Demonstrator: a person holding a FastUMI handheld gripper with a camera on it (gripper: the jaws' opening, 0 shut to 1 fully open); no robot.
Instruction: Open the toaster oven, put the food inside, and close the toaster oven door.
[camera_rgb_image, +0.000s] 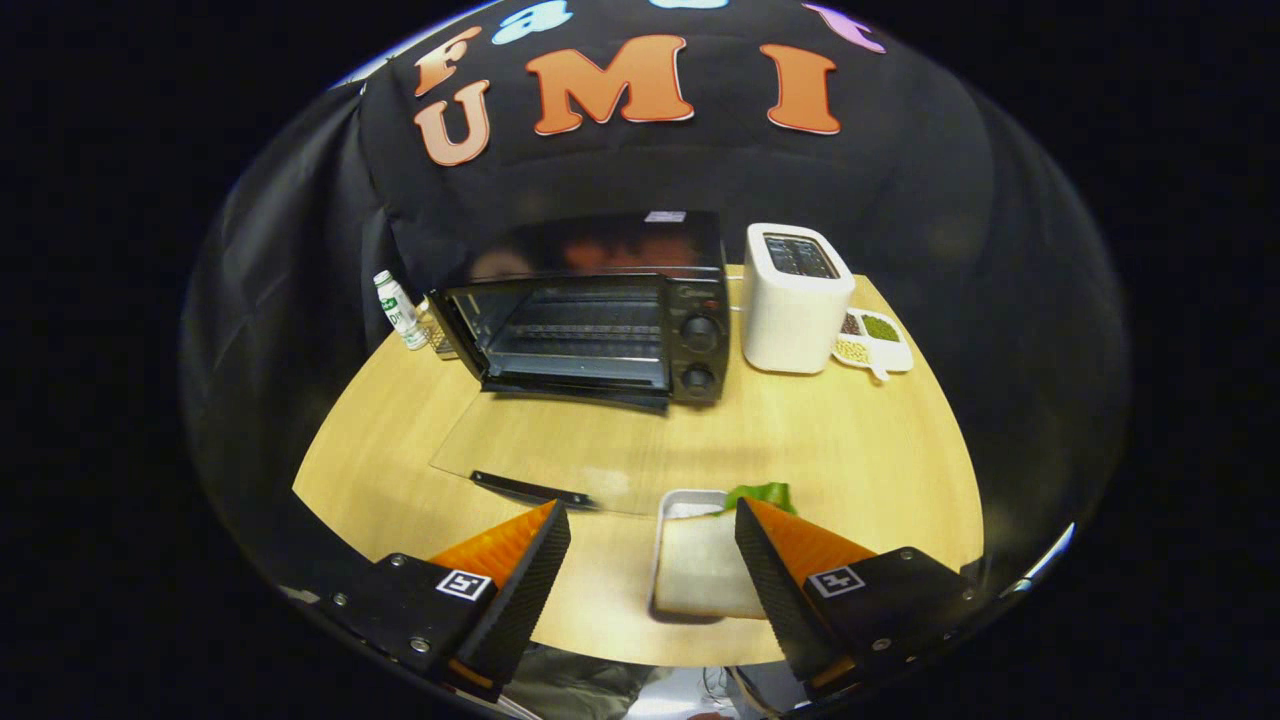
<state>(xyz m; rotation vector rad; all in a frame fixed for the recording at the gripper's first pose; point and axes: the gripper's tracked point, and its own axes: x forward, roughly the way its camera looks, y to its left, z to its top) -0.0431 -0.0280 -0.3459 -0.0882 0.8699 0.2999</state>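
Note:
The black toaster oven (600, 320) stands at the back of the round wooden table (850, 440). Its glass door (540, 440) lies folded down flat toward me, with the dark handle (530, 490) just ahead of my left finger. The rack inside is bare. A small metal tray (685, 500) holding a pale slice of bread (700, 565) and a green leaf (762, 494) sits between my fingers, nearer the right one, which hides its right edge. My gripper (650, 512) is open and hovers over the tray without pressing on it.
A white toaster (795, 300) stands right of the oven, with a small white dish of beans (875, 340) beside it. A small bottle (398, 310) is at the oven's left. The table's near edge runs just under my fingers.

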